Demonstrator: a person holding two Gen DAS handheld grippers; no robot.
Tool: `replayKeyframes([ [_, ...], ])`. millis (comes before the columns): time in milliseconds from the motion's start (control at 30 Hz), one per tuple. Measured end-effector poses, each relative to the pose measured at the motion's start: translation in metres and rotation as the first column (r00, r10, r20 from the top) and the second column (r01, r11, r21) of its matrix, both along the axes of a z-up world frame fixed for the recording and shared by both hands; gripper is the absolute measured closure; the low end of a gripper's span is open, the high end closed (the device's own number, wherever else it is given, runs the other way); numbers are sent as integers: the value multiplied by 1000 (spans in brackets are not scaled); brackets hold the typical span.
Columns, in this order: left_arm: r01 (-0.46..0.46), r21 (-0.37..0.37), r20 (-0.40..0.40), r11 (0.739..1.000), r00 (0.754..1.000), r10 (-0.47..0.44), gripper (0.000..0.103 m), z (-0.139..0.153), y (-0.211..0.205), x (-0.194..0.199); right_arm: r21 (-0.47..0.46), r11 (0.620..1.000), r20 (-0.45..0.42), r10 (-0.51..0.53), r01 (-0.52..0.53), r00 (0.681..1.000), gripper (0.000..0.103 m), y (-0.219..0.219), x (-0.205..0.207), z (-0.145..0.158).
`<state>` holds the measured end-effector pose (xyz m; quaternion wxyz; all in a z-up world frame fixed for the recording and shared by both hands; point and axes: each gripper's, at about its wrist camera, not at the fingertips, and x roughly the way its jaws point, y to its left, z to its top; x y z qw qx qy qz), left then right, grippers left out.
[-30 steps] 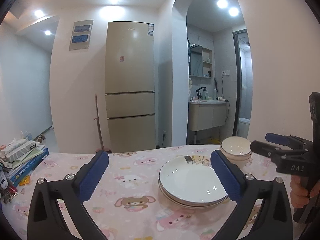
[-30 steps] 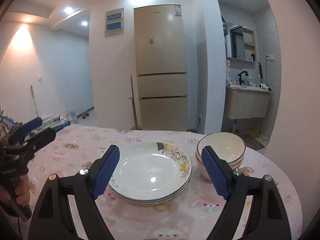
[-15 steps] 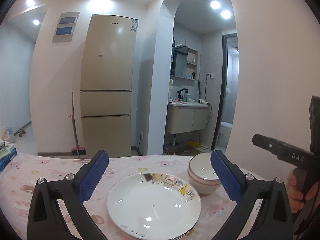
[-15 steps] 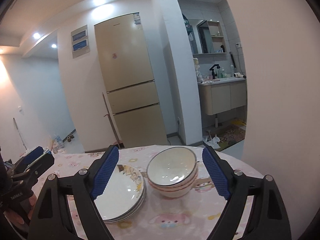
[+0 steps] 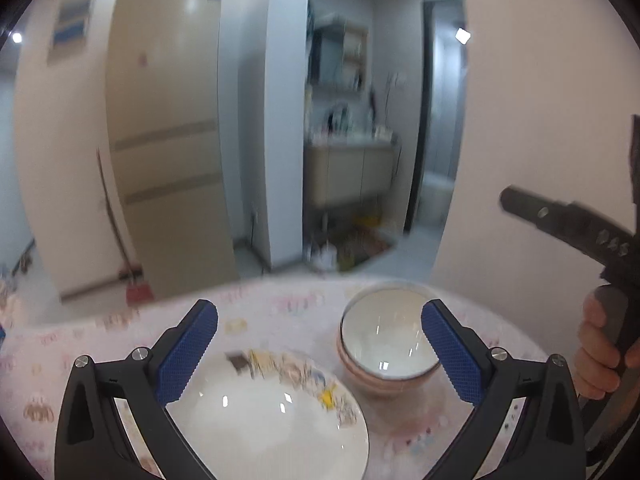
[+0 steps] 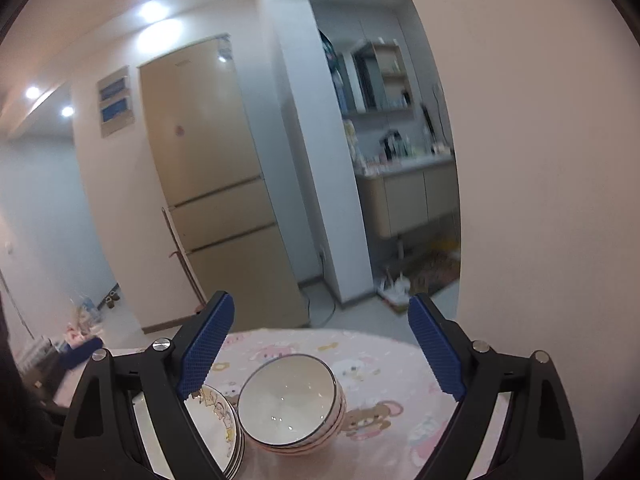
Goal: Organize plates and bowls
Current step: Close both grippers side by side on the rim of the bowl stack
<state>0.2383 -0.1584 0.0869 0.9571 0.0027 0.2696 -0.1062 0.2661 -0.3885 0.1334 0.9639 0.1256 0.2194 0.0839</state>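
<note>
- Left wrist view: the left gripper (image 5: pixel 319 338) hangs above a table (image 5: pixel 100 344) covered in a pink cartoon-print cloth, its two blue-padded fingers spread wide with nothing between them.
- Below and between the fingers sits a stack of plates (image 5: pixel 272 416), white with a cartoon picture along the far rim. The top plate holds nothing.
- Just to the right of the plates stands a stack of bowls (image 5: pixel 384 356), white inside and pinkish outside. The top bowl is empty. The right finger pad overlaps its rim in the picture; I cannot tell whether they touch.
- At the far right edge, a hand (image 5: pixel 600 348) grips the black handle of the right gripper (image 5: pixel 568 220); from here its fingers are out of sight.
- This view is blurred.
- Right wrist view: the right gripper (image 6: pixel 320 344) is tilted and held above the table (image 6: pixel 400 376), fingers wide apart and holding nothing.
- The bowl stack (image 6: pixel 290 404) sits between the fingers, lower centre, empty on top.
- The plate stack (image 6: pixel 222 420) lies just left of the bowls, partly hidden behind the left finger.
</note>
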Motion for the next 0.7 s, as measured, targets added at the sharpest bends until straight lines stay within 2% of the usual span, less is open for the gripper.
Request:
replayKeyframes([
  [67,20,-31,-92,999,996,-23,0,-12,-5,16,59,998,-133,27,-19,991,16,-8,21,-21],
  [133,46,-11,-153,999,987,-47,0,-19,-14,32,123,990,-275,99,-68,956,19,-13,43,-47],
  [233,49,1,-218,999,975,-47,3,-27,-26,56,192,978,-398,153,-82,904,28,-15,63,-78],
  [333,34,-80,-335,996,940,-59,13,-43,-28,84,164,982,-437,153,-89,887,31,-10,70,-92],
  [400,14,-121,-373,993,926,-59,20,-51,-25,94,138,988,-453,120,-63,884,34,-7,72,-101],
  [433,6,-122,-388,992,920,-54,26,-55,-26,100,143,988,-461,121,-60,879,38,-9,76,-105],
  [500,6,-115,-405,993,913,-52,31,-61,-29,109,205,976,-489,163,-68,857,46,-14,81,-118],
  [533,9,-123,-406,992,912,-59,35,-64,-28,109,249,965,-504,197,-77,841,55,-17,86,-124],
  [567,11,-134,-409,991,910,-66,37,-66,-28,111,288,954,-507,228,-86,831,60,-19,89,-129],
  [633,14,-157,-418,988,905,-79,40,-71,-29,117,345,934,-502,268,-94,822,62,-22,92,-134],
  [700,9,-178,-437,984,895,-87,47,-76,-28,123,360,928,-498,283,-102,819,63,-19,92,-138],
])
